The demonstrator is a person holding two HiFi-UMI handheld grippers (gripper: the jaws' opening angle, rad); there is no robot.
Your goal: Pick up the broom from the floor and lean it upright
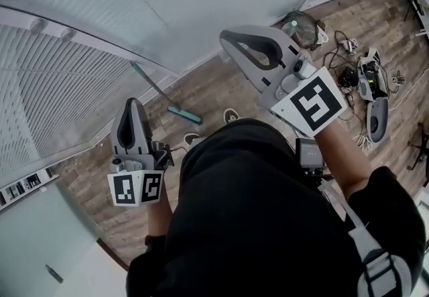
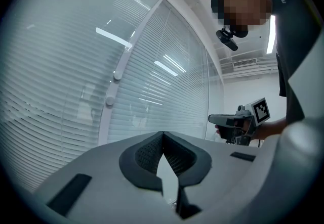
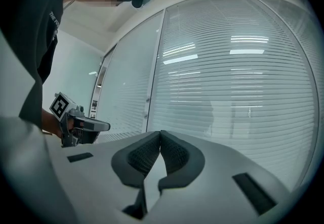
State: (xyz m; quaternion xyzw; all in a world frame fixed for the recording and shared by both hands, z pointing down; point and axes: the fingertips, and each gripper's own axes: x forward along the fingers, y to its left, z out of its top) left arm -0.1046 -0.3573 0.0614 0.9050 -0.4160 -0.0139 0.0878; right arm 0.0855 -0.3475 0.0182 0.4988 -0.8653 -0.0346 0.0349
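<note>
The broom [image 1: 163,96] has a thin teal handle and a teal head. In the head view its head rests on the wooden floor by the glass wall, and the handle slants up against the blinds. My left gripper [image 1: 131,102] is held up at the left, well clear of the broom, shut with nothing between its pads [image 2: 152,153]. My right gripper [image 1: 225,35] is raised at the right, also shut and empty, pads [image 3: 172,153] pressed together. Each gripper view faces the blinds and shows the other gripper, the right one [image 2: 212,118] and the left one [image 3: 106,126], off to the side.
The glass wall with blinds [image 1: 74,81] runs along the left and top. Cables and devices [image 1: 362,78] and a round dark object [image 1: 301,26] lie on the floor at the right. The person's feet [image 1: 230,115] stand just short of the broom's head.
</note>
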